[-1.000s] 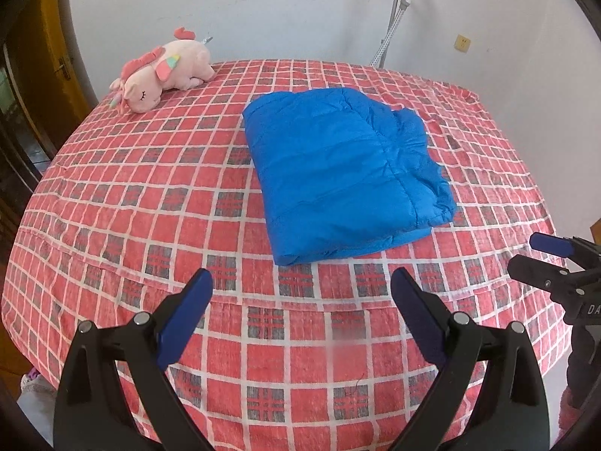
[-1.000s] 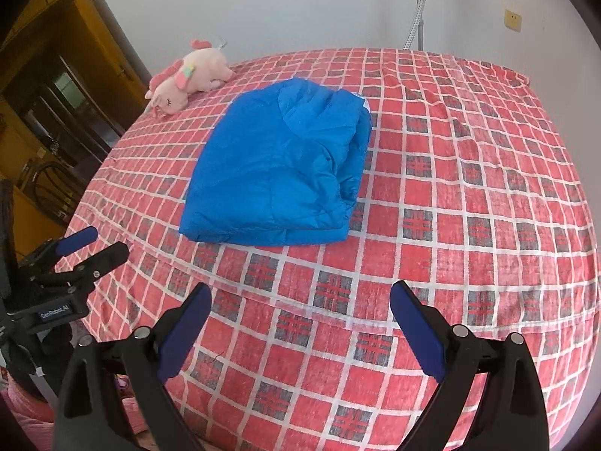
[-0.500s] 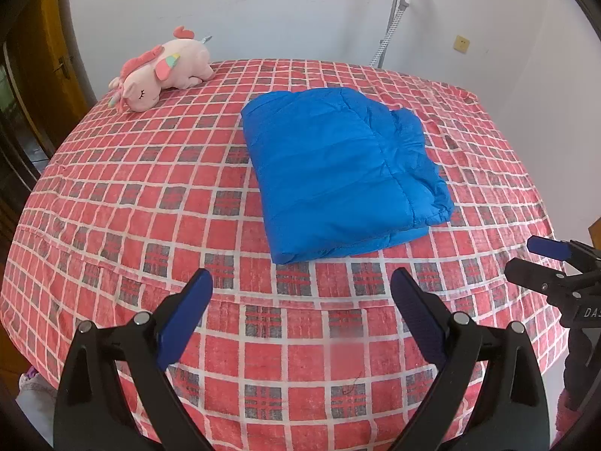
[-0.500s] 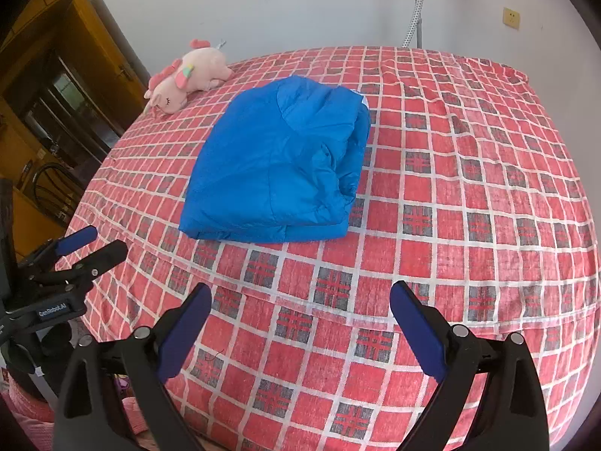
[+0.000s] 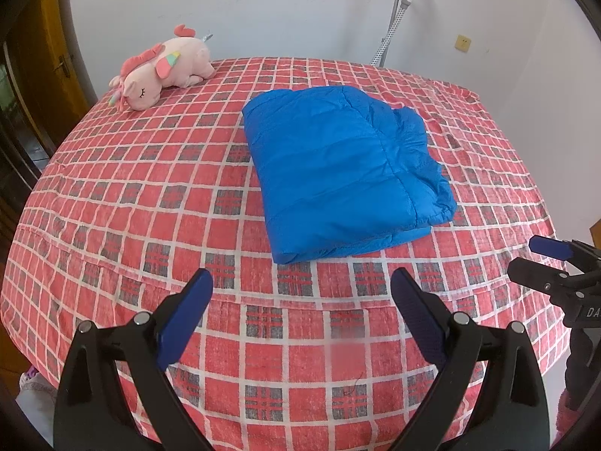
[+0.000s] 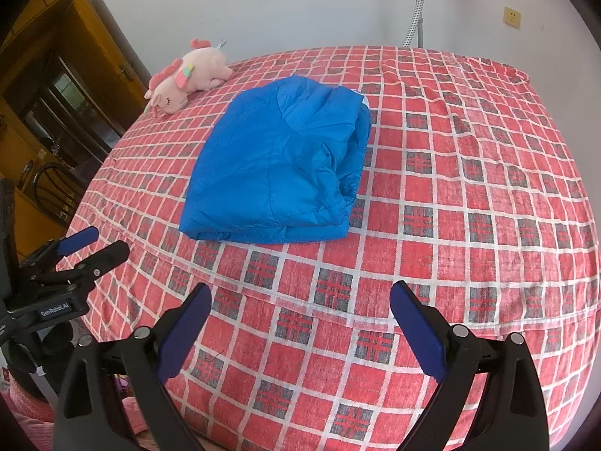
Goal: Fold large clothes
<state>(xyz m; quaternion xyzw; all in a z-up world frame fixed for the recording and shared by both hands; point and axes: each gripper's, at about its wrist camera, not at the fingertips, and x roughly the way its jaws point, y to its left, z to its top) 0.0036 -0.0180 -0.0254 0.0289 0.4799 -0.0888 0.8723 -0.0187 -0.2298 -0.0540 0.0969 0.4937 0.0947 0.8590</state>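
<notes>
A blue puffer jacket (image 5: 345, 173) lies folded into a compact rectangle on the red checked bed (image 5: 150, 195); it also shows in the right wrist view (image 6: 278, 173). My left gripper (image 5: 302, 293) is open and empty, held back over the bed's near edge, well short of the jacket. My right gripper (image 6: 300, 308) is open and empty, also back at the near edge. Each gripper shows in the other's view: the right one at the right edge (image 5: 541, 259), the left one at the left edge (image 6: 94, 244).
A pink plush unicorn (image 5: 161, 71) lies at the far left of the bed, seen too from the right wrist (image 6: 188, 75). White walls stand behind and right. A wooden door and dark cabinet (image 6: 56, 112) are at left. A metal pole (image 5: 394, 11) stands behind the bed.
Both grippers have drawn slightly back and up from the bed, so the jacket sits a little farther away. The jacket has not moved and both grippers stay open.
</notes>
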